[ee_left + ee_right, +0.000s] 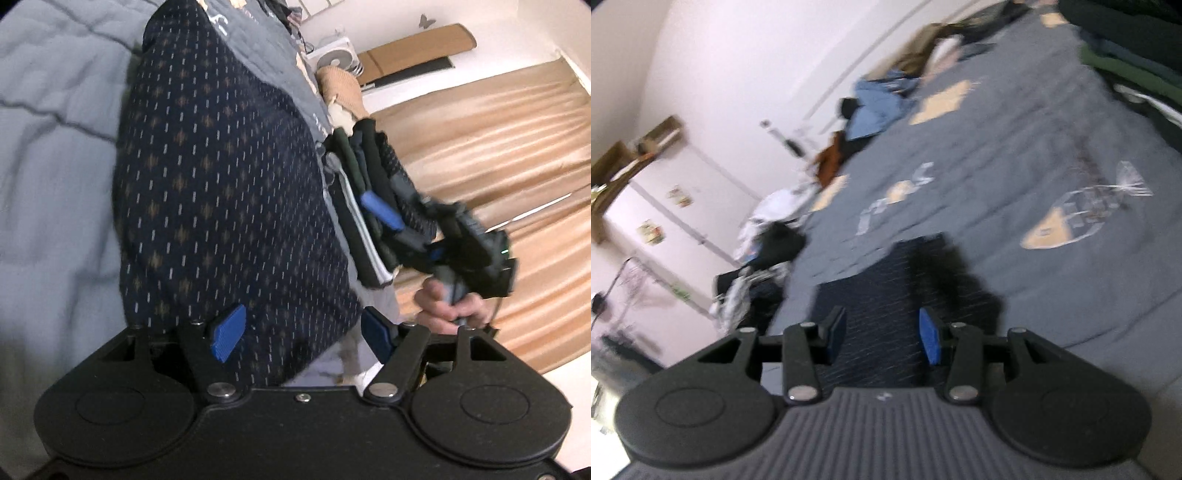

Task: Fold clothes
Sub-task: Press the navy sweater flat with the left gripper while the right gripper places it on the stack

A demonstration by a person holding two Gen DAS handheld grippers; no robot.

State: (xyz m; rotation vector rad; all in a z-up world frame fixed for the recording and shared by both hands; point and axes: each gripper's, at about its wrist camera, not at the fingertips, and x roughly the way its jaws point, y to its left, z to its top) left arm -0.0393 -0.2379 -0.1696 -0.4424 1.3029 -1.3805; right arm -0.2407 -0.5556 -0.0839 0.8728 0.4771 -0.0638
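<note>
A navy garment with a small gold and white pattern lies spread on the grey bed quilt. My left gripper stands open over its near end. One blue pad is above the cloth and the other is just off its edge. In the right wrist view, my right gripper is open, and flat navy patterned cloth lies under and between its jaws. From the left wrist view, the right gripper's blue finger lies beside a stack of folded clothes, and a hand holds its grip.
The folded stack sits near the bed's edge. Loose clothes and another heap lie along the far side of the quilt by the wall. A tan curtain hangs past the bed, near a white fan.
</note>
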